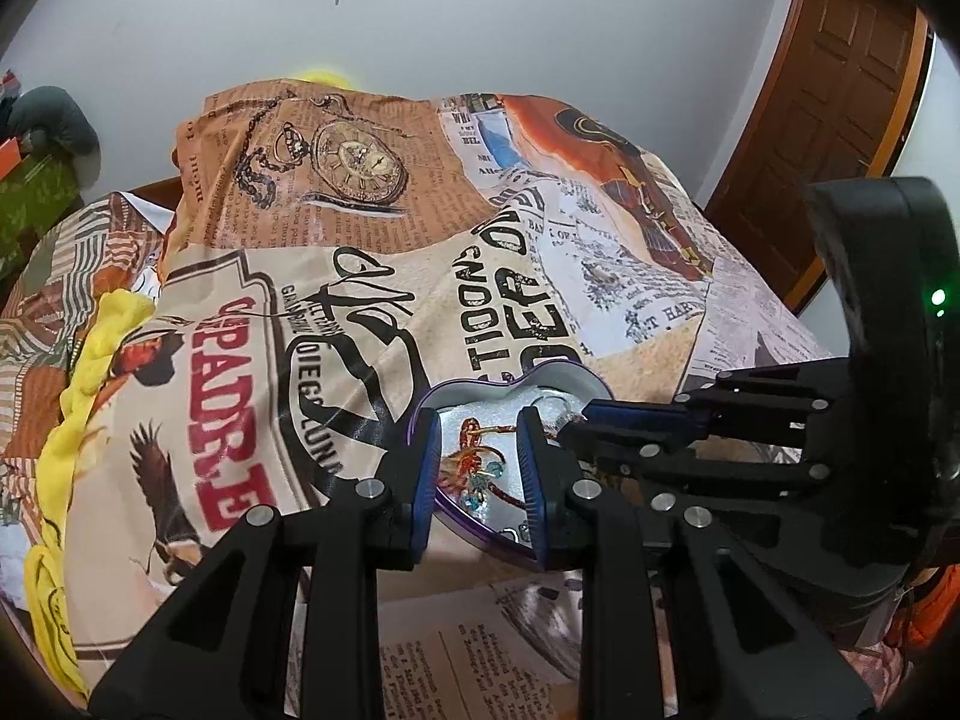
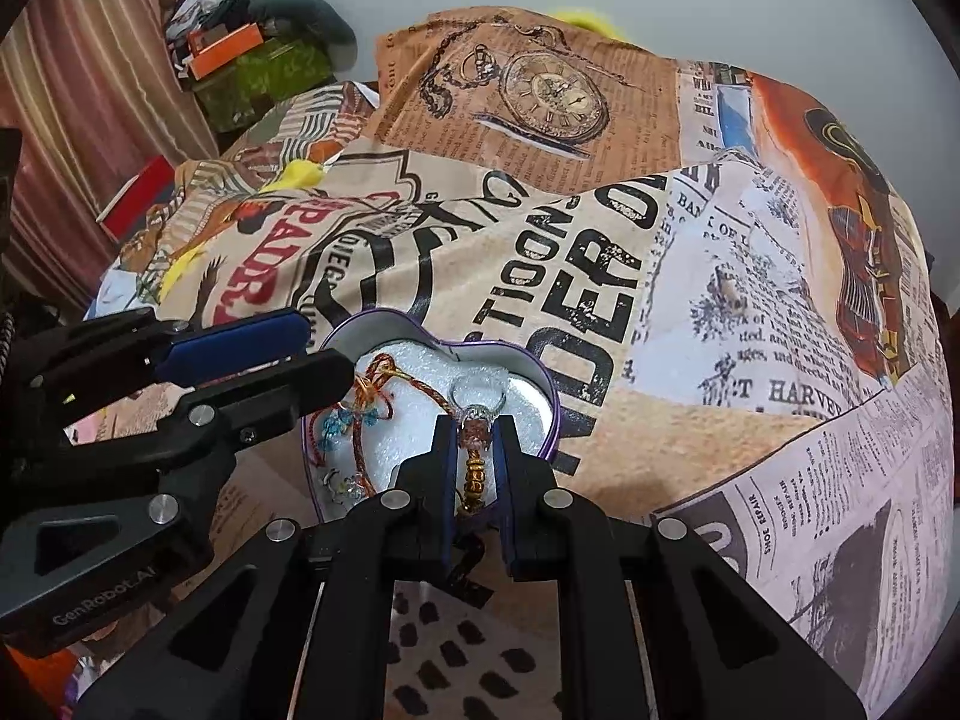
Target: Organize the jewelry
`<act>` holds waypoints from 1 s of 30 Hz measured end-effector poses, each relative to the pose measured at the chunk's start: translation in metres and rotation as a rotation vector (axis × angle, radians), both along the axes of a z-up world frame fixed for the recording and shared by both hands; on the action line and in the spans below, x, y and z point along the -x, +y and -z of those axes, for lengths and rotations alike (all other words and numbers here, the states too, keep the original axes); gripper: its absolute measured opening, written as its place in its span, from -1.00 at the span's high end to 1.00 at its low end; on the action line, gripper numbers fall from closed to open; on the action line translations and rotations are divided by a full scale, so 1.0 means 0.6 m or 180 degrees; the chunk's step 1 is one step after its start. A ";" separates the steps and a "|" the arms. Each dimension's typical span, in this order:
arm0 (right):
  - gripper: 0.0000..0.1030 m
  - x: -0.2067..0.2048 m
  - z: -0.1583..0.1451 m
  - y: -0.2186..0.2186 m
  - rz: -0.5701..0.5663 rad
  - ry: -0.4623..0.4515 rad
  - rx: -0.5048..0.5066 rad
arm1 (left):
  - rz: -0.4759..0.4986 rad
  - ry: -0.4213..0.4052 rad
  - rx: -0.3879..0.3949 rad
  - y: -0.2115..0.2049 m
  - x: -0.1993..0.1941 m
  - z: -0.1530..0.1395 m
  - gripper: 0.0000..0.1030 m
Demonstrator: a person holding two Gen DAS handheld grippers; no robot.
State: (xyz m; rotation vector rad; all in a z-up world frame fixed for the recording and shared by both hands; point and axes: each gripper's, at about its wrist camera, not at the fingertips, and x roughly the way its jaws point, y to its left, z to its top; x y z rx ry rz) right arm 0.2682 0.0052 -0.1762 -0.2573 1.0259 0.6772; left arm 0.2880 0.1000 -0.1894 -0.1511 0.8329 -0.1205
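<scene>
Over at the left edge of the bedspread, a bunched yellow cloth. Nearer the middle, the left gripper, fingers spread apart with nothing between the blue pads, poised over the near-left rim of the purple heart-shaped tin. Inside the tin, on white padding, a red-and-orange thread bracelet with small blue beads, lying loose. Further right, in the right wrist view, the same heart-shaped tin resting on the newspaper-print bedspread, the thread bracelet in its left lobe. In the right lobe, a silver ring just beyond the fingertips. Right gripper drawn in narrow, clamped on a beaded string of brown and golden beads hanging down between the pads over the tin's near rim. Whether the ring belongs to that string: cannot tell. At far right, a wooden door.
</scene>
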 end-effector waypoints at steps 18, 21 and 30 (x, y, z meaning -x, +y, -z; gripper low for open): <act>0.36 0.057 -0.104 -0.031 0.0155 -0.0462 -0.0102 | -0.0171 -0.0430 -0.0045 0.005 0.104 -0.130 0.51; 0.36 0.085 -0.142 -0.044 0.0187 -0.0648 -0.0126 | -0.0173 -0.0603 -0.0080 -0.004 0.140 -0.172 0.51; 0.36 0.226 -0.306 -0.111 0.0387 -0.1536 -0.0490 | -0.0229 -0.1446 -0.0261 -0.051 0.302 -0.312 0.35</act>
